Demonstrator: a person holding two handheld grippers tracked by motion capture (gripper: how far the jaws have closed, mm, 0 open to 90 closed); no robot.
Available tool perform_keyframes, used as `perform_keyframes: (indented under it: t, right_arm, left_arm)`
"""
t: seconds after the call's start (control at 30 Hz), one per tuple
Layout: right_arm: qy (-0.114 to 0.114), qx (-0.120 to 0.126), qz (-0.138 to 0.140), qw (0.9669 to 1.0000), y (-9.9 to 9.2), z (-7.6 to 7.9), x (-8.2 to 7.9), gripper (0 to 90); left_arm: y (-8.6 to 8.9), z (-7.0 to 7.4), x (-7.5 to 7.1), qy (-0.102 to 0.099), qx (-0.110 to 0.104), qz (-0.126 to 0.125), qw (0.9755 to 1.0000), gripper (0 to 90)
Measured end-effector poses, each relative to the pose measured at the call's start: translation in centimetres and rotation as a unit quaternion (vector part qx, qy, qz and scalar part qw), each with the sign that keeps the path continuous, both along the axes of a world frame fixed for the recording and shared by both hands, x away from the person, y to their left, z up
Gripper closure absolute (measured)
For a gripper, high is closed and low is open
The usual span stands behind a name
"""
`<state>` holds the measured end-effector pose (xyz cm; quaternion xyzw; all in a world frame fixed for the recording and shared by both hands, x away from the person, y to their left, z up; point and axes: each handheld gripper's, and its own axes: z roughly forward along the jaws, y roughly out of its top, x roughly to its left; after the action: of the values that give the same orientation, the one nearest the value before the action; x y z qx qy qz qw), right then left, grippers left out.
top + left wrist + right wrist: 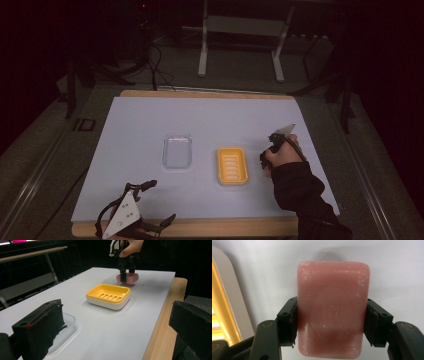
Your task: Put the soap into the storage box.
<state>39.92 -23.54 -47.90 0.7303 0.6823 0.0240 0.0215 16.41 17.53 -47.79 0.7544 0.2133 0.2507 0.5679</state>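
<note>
Dark room, white-topped bench (pixel 150 125). Left tool (pixel 131 212) parked at the near edge, jaws spread, empty. Clear lid (pixel 177 150) mid-bench, yellow soap dish (pixel 232 165) right of it. Pink soap bar (pixel 333 307) lies just right of the dish, long axis along the right tool (pixel 332 322), both jaws pressed against its long sides.

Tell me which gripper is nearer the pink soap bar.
Right. The right gripper has its jaws against both sides of the pink soap bar, beside the yellow soap dish. The left gripper lies at the table's near edge, far off.
</note>
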Motion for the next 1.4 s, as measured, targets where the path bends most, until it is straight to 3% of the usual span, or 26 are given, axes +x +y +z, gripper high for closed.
perform_keyframes:
  t: [0.03, 0.1, 0.2, 0.43, 0.6, 0.73, 1.13, 1.4]
  right_arm:
    - [-0.012, 0.002, -0.002, 0.9999, 0.0, 0.2, -0.1, 37.7]
    - [-0.004, -0.002, 0.002, 1.0, 0.1, 0.8, -0.2, 37.7]
    - [-0.017, -0.015, 0.011, 0.9997, 0.2, 1.8, -0.4, 37.7]
    - [-0.03, 0.003, 0.009, 0.9995, 0.4, 4.2, -0.7, 37.7]
    - [-0.046, 0.004, 0.02, 0.9987, 0.9, 5.9, -1.1, 37.8]
    - [-0.056, 0.018, 0.029, 0.9979, 1.5, 6.8, -1.4, 37.7]
    - [-0.083, 0.038, 0.073, 0.9932, 5.8, 9.4, -2.8, 37.7]
    - [-0.082, 0.044, 0.103, 0.9903, 9.1, 9.0, -3.4, 37.7]
  left_arm:
    - [0.0, 0.0, 0.0, 0.0, 0.0, 0.0, 1.0, 0.3]
    - [0.0, 0.0, 0.0, 0.0, 0.0, 0.0, 1.0, 0.3]
    - [0.0, 0.0, 0.0, 0.0, 0.001, 0.0, 1.0, 0.3]
    - [0.0, 0.0, 0.0, -0.001, 0.004, 0.002, 1.0, 0.3]
    - [0.0, 0.0, 0.0, -0.001, 0.0, 0.002, 1.0, 0.3]
    - [0.0, 0.0, 0.0, -0.001, 0.0, 0.003, 1.0, 0.3]
    - [0.0, 0.0, 0.0, -0.001, 0.002, 0.003, 1.0, 0.3]
    - [0.0, 0.0, 0.0, -0.002, 0.004, 0.001, 1.0, 0.3]
